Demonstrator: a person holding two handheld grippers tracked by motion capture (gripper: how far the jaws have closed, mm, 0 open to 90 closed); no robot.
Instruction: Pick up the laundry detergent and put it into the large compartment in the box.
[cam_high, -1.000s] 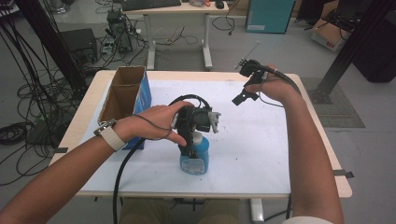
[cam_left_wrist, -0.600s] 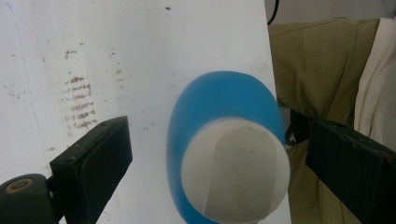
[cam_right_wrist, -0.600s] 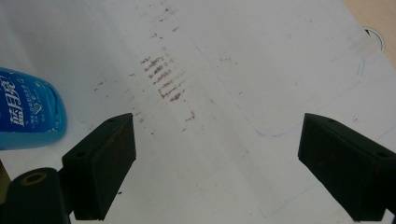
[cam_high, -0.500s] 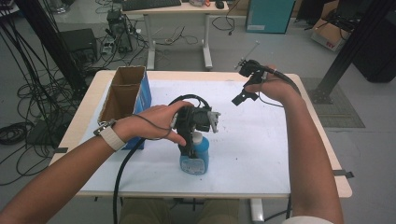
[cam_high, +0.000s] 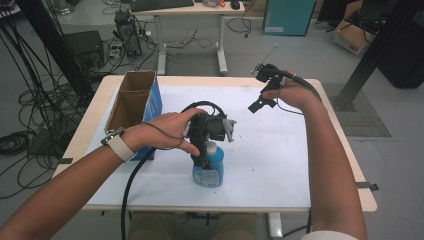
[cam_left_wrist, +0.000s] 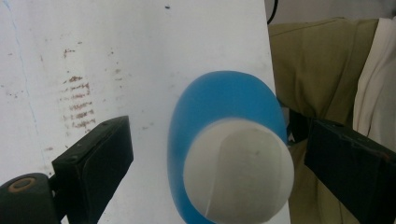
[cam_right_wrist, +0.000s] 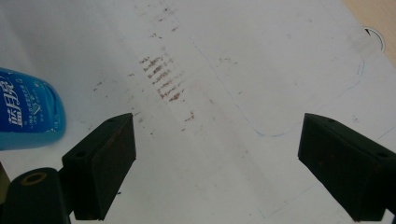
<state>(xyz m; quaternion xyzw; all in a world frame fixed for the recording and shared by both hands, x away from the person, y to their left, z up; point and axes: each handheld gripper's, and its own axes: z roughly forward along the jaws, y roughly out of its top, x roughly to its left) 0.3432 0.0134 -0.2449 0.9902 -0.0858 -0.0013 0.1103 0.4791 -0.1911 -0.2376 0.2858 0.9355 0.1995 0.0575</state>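
Bottle (cam_high: 208, 167): one, blue with a white cap (cam_left_wrist: 238, 170), standing upright on the white sheet (cam_high: 260, 150) near the front edge of the bench (cam_high: 345, 145), a little left of centre. Long axis vertical, cap up. In the left gripper view the cap faces the camera, blue shoulder behind it. In the right gripper view the blue body with its printed label sits at the far left edge.

Left gripper (cam_high: 205, 150): one, held from above by the left hand (cam_high: 165, 132), directly over the bottle. Jaws spread, one on each side of the cap with clear gaps, not touching it. A black cable (cam_high: 131, 185) trails off the front of the bench.

Right gripper (cam_high: 260, 100): one, held in the right hand (cam_high: 290, 92) raised over the far right part of the bench, well apart from the bottle. Jaws spread wide, nothing between them; below them lies bare sheet with brown smudges (cam_right_wrist: 161, 79) and a faint blue pen outline (cam_right_wrist: 275, 126).

Cardboard box (cam_high: 132, 102): one, open at the top, blue side panel, at the left edge of the bench, just beside the left wrist, which wears a pale band (cam_high: 118, 146).

Compared with half a second and one second ago: bottle, box, both hands and both grippers sit in the same places; no visible shift.

Beyond the bench: a second table, cables on the floor, a teal cabinet (cam_high: 286, 16).
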